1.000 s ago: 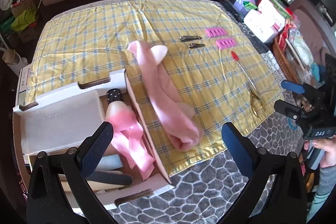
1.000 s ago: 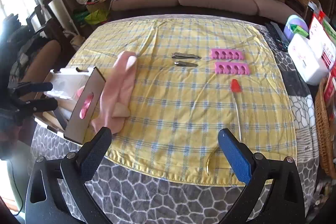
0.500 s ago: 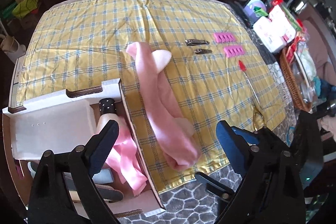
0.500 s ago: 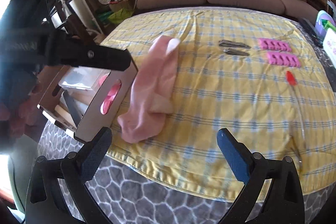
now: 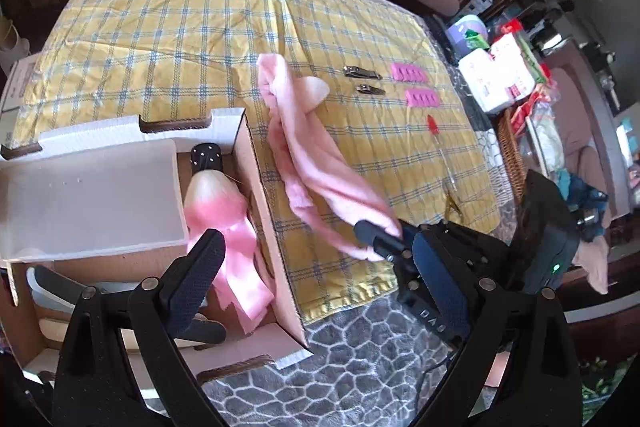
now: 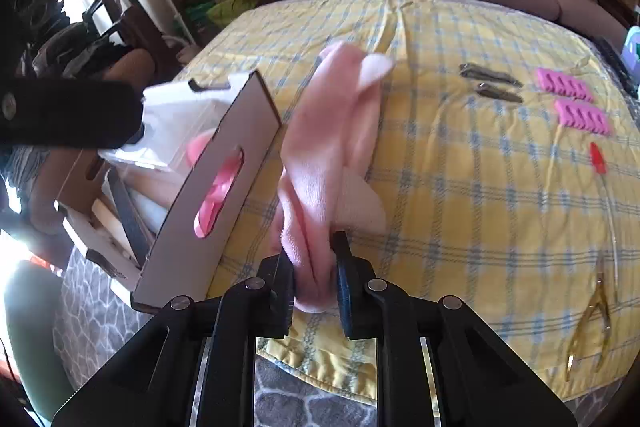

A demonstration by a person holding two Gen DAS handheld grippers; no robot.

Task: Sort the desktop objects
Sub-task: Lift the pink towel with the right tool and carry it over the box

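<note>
A long pink fuzzy cloth (image 5: 308, 151) lies on the yellow checked tablecloth (image 5: 168, 27), beside an open cardboard box (image 5: 264, 211). My right gripper (image 6: 314, 279) is shut on the near end of the pink cloth (image 6: 332, 155), which is lifted a little; it also shows in the left wrist view (image 5: 384, 243). My left gripper (image 5: 320, 283) is open and empty, above the box's near right corner. The box holds a pink-tipped brush (image 5: 212, 195), pink ribbon and a white tray (image 5: 88, 195).
On the cloth's right side lie two nail clippers (image 6: 490, 83), two pink toe separators (image 6: 576, 103), a red-tipped tool (image 6: 598, 163) and gold nippers (image 6: 592, 323). A wicker basket (image 5: 510, 155) and clutter stand off the table's right edge. A sofa is behind.
My right gripper has moved left to the pink cloth's near end and shut on it, lifting that end. My left gripper has shifted slightly over the box and stays open.
</note>
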